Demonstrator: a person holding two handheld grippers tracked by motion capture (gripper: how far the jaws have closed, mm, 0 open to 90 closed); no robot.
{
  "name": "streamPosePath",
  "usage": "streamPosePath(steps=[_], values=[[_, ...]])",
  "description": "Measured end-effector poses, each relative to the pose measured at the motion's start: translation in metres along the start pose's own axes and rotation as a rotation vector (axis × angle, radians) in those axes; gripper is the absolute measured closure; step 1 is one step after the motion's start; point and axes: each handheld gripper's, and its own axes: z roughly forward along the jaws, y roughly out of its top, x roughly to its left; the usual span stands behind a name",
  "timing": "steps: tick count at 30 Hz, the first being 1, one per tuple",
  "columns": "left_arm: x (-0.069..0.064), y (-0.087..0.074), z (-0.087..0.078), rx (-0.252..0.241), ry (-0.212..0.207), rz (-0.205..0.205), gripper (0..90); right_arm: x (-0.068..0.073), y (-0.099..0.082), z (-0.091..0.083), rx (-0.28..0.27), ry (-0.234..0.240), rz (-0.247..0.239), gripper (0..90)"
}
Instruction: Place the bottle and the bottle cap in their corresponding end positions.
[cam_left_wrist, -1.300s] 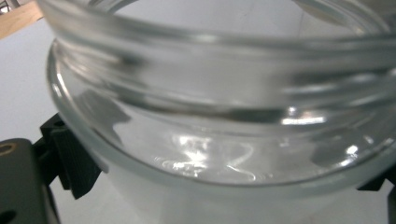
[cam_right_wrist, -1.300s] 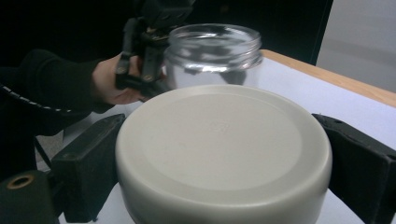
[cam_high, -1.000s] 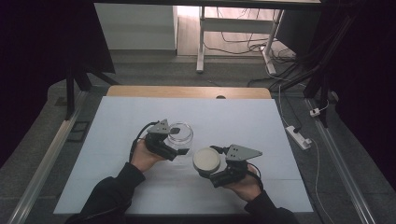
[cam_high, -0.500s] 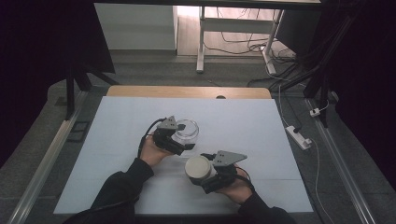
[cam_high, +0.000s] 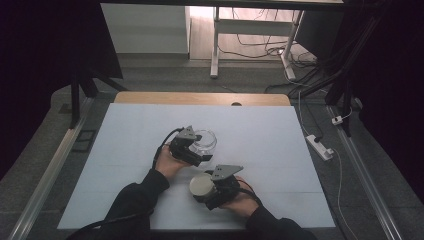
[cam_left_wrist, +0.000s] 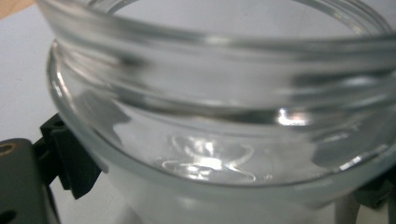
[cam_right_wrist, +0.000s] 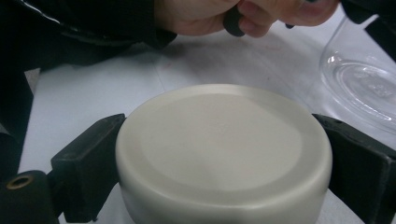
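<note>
A clear glass jar (cam_high: 204, 141) with an open threaded mouth is held near the middle of the white table, and my left gripper (cam_high: 196, 152) is shut on it. Seen from the left gripper view, the glass jar (cam_left_wrist: 219, 116) is very close, with the black fingers (cam_left_wrist: 70, 163) pressed against its side. My right gripper (cam_high: 204, 189) is shut on a round cream lid (cam_high: 200, 184), in front of and slightly right of the jar. In the right gripper view the cream lid (cam_right_wrist: 224, 149) sits between both black pads (cam_right_wrist: 88, 163), and the jar's base (cam_right_wrist: 359, 84) shows at the upper right.
The white table top (cam_high: 115, 145) has a wooden strip (cam_high: 200, 98) along its far edge. A white power strip (cam_high: 319, 146) lies on the floor to the right. Metal rails (cam_high: 45, 185) run along both sides. The person's left hand (cam_right_wrist: 243, 14) shows in the right gripper view.
The left gripper has carried the jar a little up and right. The right gripper with the lid has moved left and toward the near edge, below the jar.
</note>
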Motion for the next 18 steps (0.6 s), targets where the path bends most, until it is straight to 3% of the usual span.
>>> streamPosePath(steps=[7,14,18], values=[[0.0015,-0.001,0.0051,0.039,0.012,0.008,7.1,-0.0031,0.0009,0.003,0.028,-0.007,0.033,7.4],[0.0017,-0.0014,0.006,0.039,0.014,0.013,6.9,-0.004,0.0014,0.0042,0.044,-0.018,0.047,6.9],[0.0044,-0.0029,0.005,0.038,-0.005,-0.01,6.6,-0.0038,0.0016,0.0046,0.047,-0.018,0.041,5.7]])
